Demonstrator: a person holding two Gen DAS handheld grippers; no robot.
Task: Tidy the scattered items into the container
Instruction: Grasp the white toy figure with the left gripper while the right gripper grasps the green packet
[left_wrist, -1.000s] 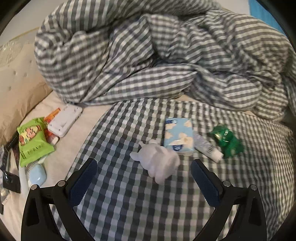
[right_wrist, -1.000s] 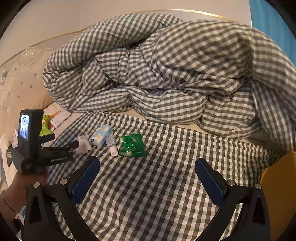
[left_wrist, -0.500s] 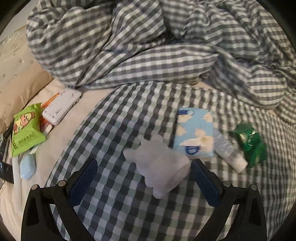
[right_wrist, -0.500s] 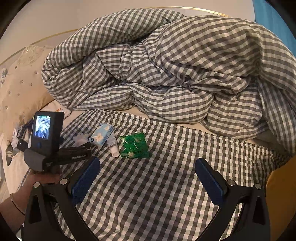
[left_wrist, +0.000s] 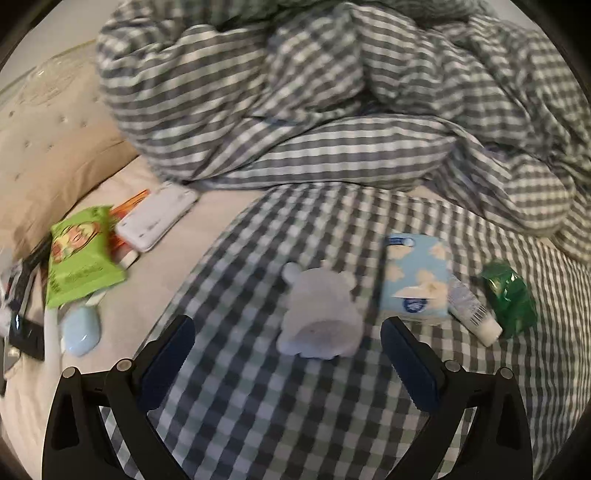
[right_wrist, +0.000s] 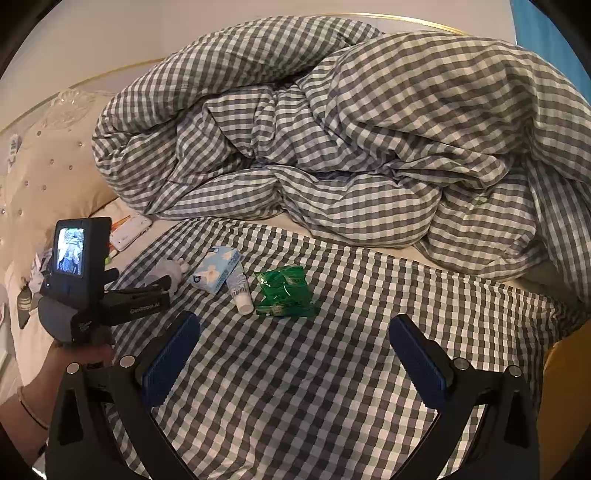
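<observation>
Soft checked cloth duvet (right_wrist: 332, 147), glossy crinkled green packet (right_wrist: 284, 291), fuzzy plush toy (left_wrist: 321, 314)

The left gripper (left_wrist: 287, 349) is spread wide, its blue-padded fingers (left_wrist: 168, 354) apart and holding nothing. The right gripper (right_wrist: 294, 356) is spread just as wide (also holding nothing). In the right wrist view the left hand (right_wrist: 79, 352) grips the left gripper's handle at lower left, wrist bare, with the gripper pointing forward and to the right.

Grey-and-white gingham duvet (right_wrist: 332, 140), matching checked sheet (right_wrist: 332, 369), pale lilac plush toy (left_wrist: 319, 314), sky-blue cloud-print tissue pack (left_wrist: 415, 280), glossy green packet (right_wrist: 284, 291), lime-green snack bag (left_wrist: 79, 258), beige pillow (left_wrist: 48, 147)
</observation>
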